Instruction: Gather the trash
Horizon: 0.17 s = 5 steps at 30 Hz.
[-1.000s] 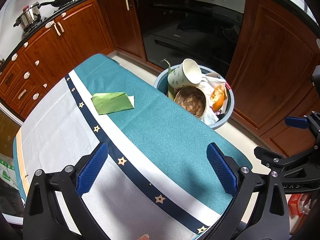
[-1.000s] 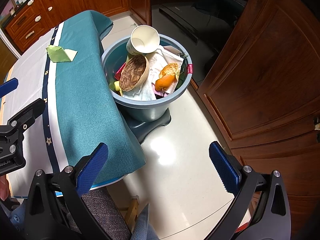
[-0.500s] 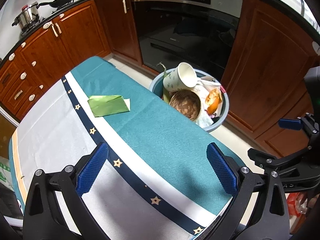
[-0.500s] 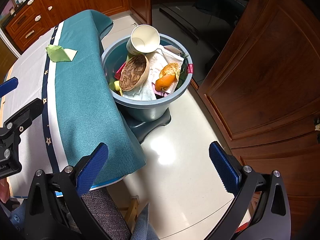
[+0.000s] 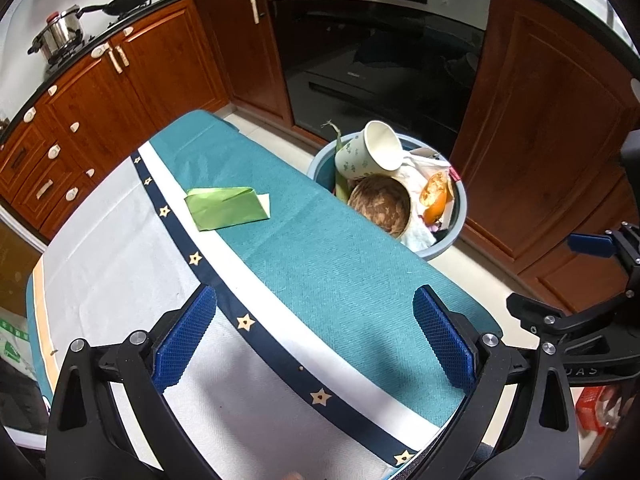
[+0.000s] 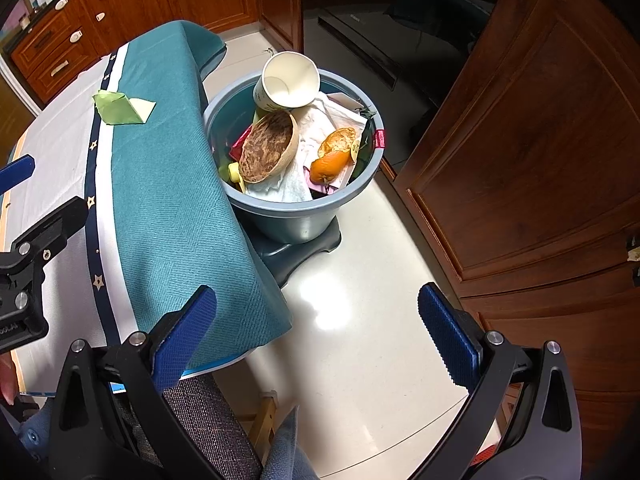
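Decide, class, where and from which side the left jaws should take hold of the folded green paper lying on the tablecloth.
Grip the folded green paper across its narrow width, near the raised crease. It lies flat on the tablecloth, so come down from above. The left gripper is open and nearest; one jaw must probably slide under an edge.

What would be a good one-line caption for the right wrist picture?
Open right claw hovers over the floor beside a blue bin holding a paper cup and orange peel.
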Tool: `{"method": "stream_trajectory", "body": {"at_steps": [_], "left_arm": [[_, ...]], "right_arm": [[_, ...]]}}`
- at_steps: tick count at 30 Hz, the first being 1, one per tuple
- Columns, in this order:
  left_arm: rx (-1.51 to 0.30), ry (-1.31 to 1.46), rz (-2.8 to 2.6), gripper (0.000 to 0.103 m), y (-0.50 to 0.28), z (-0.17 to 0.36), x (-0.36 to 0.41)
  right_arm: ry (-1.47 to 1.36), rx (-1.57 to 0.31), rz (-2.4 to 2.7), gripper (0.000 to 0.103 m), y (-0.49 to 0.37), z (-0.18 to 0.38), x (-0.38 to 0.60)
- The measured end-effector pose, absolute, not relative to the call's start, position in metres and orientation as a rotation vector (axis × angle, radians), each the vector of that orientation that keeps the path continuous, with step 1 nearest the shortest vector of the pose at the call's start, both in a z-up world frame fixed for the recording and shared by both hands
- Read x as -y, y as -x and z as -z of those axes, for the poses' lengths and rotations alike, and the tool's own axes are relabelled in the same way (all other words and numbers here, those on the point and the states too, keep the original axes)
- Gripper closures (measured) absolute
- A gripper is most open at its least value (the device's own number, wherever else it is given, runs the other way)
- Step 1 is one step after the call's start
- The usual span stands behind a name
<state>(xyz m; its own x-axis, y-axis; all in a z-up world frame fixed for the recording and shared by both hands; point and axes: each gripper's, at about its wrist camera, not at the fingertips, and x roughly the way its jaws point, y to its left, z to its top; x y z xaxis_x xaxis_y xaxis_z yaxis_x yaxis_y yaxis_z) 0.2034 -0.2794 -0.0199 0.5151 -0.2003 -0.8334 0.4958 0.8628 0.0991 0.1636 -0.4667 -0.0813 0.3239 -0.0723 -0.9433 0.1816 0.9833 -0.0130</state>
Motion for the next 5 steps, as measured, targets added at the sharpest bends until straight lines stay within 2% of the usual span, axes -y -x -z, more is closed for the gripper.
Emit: {"method": "stream_trajectory", "body": {"at_steps": [5], "left_arm": [[-0.988, -0.324, 0.469, 0.004, -0.206, 0.0237, 0.2791]], "right_arm": [[-0.096, -1.226, 0.165, 0.006, -0.1628, 0.0787, 0.4663]]}}
